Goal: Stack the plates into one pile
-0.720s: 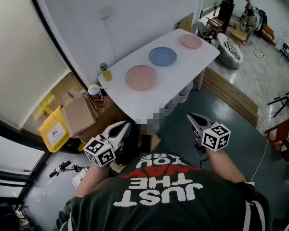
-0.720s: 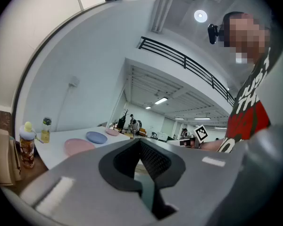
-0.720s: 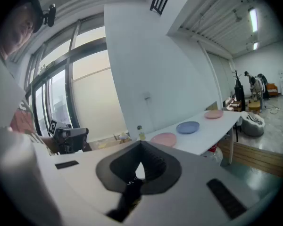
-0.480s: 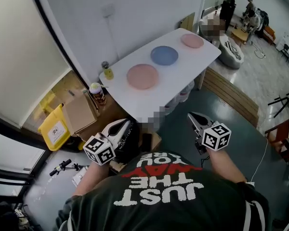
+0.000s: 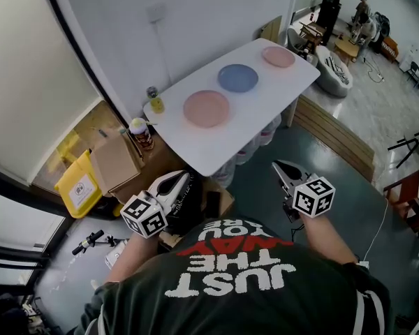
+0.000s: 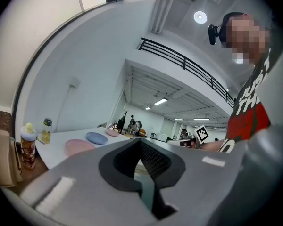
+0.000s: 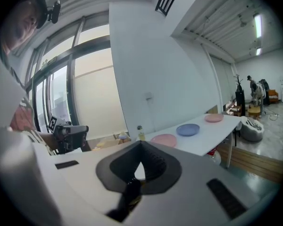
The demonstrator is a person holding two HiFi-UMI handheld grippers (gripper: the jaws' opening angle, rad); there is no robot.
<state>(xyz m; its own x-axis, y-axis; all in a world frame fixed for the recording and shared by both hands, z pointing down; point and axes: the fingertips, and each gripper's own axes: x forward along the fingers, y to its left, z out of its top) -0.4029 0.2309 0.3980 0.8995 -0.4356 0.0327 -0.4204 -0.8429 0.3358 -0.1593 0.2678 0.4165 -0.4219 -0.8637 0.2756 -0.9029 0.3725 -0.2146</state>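
Head view alone shows yellow bin (image 5: 77, 187).

Yellow bin (image 5: 77, 187) beside cardboard box (image 5: 115, 165), capped bottle (image 5: 140, 135) nearby

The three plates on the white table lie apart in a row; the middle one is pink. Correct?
No. In the head view the middle plate is blue; the three do lie apart in a row on the white table.

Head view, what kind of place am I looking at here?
Probably an open office or lab hall, not a home: a white table carrying three plates, cardboard boxes beside it, and people in the far background.
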